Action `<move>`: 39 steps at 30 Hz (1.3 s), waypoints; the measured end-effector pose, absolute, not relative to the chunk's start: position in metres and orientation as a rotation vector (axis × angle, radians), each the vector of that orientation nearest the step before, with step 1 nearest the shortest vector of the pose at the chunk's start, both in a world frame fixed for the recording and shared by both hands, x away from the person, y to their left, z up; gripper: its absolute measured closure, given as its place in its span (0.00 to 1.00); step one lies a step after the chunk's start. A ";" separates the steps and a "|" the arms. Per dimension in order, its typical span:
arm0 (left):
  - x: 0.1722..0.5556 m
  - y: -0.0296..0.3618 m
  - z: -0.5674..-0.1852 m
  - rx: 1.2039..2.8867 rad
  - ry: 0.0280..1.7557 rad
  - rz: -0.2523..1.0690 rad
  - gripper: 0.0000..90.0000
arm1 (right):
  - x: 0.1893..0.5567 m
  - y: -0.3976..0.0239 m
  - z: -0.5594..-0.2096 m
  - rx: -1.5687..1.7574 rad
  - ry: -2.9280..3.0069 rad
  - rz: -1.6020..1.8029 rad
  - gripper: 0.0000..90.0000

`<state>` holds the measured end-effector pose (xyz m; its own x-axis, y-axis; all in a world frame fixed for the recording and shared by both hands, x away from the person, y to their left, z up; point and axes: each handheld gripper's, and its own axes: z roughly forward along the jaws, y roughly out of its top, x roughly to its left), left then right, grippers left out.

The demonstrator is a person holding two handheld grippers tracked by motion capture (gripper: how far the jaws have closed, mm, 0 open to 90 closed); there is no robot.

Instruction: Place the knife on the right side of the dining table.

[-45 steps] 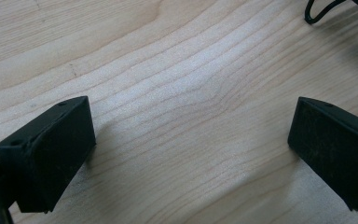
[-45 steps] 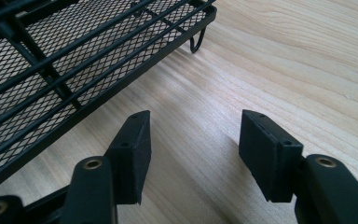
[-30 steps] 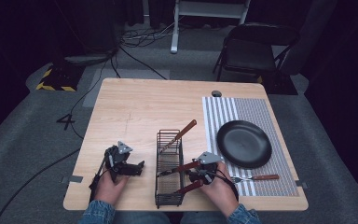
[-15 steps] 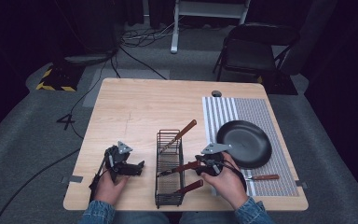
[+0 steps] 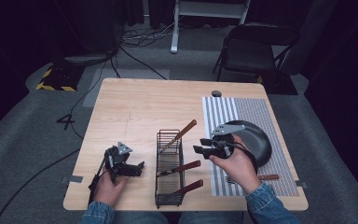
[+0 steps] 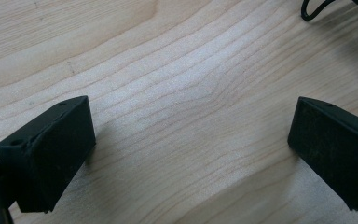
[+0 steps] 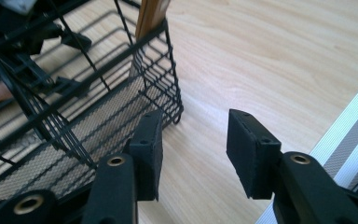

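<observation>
Beside the far corner of the wire basket, the right gripper hovers with its jaws parted by a moderate gap and nothing between them; bare wood of the table shows through the gap, and its left jaw sits just next to the basket's mesh wall without clearly touching it. Behind that gripper lies one dark round pan on one striped mat, and a utensil with a brown handle lies on the mat under the person's right hand. In front of the right gripper, three brown-handled utensils stand or lean in the single basket, one in each section. Well to the far side of the basket, the left gripper rests low over the tabletop, its jaws spread wide and empty, with only wood grain between them in the left gripper view. A black cable curls just beyond its right jaw.
</observation>
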<state>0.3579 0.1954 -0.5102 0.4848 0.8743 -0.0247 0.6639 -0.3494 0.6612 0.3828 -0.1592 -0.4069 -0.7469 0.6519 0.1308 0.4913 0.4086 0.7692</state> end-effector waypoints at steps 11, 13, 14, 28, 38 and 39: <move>0.359 0.195 -0.510 2.123 1.261 0.447 0.00 | 0.388 -0.155 -0.379 1.057 2.478 1.264 0.62; 0.359 0.195 -0.510 2.122 1.261 0.446 0.00 | 0.389 -0.154 -0.373 1.062 2.478 1.275 0.63; 0.359 0.195 -0.510 2.123 1.261 0.446 0.00 | 0.390 -0.153 -0.371 1.058 2.473 1.282 0.64; 0.359 0.195 -0.510 2.123 1.261 0.446 0.00 | 0.400 -0.141 -0.349 1.142 2.407 1.365 0.70; 0.359 0.195 -0.510 2.123 1.261 0.447 0.00 | 0.408 -0.138 -0.341 1.182 2.383 1.375 0.73; 0.359 0.195 -0.510 2.123 1.261 0.446 0.00 | 0.409 -0.137 -0.341 1.181 2.385 1.384 0.73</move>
